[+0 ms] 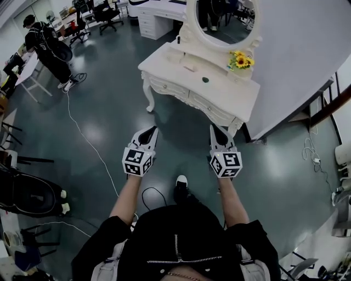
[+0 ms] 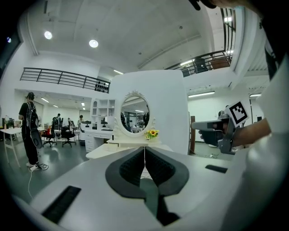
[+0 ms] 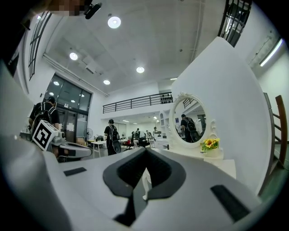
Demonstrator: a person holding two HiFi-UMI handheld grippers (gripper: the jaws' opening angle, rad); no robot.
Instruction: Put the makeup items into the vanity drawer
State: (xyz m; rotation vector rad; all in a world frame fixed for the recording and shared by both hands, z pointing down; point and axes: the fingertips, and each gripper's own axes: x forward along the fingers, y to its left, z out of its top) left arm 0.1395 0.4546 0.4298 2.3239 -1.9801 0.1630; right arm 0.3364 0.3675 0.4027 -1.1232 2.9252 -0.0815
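A white vanity table with an oval mirror and a bunch of sunflowers stands ahead of me, its front drawers closed. Small items lie on its top: a dark one, a flat pale one and a small bottle. My left gripper and right gripper hover side by side over the floor, short of the table, both shut and empty. In the left gripper view the jaws meet in front of the vanity. The right gripper points at the vanity's mirror.
A white wall panel backs the vanity. A person with a backpack stands at the far left near desks and office chairs. A cable runs across the floor; a black chair sits at the left edge.
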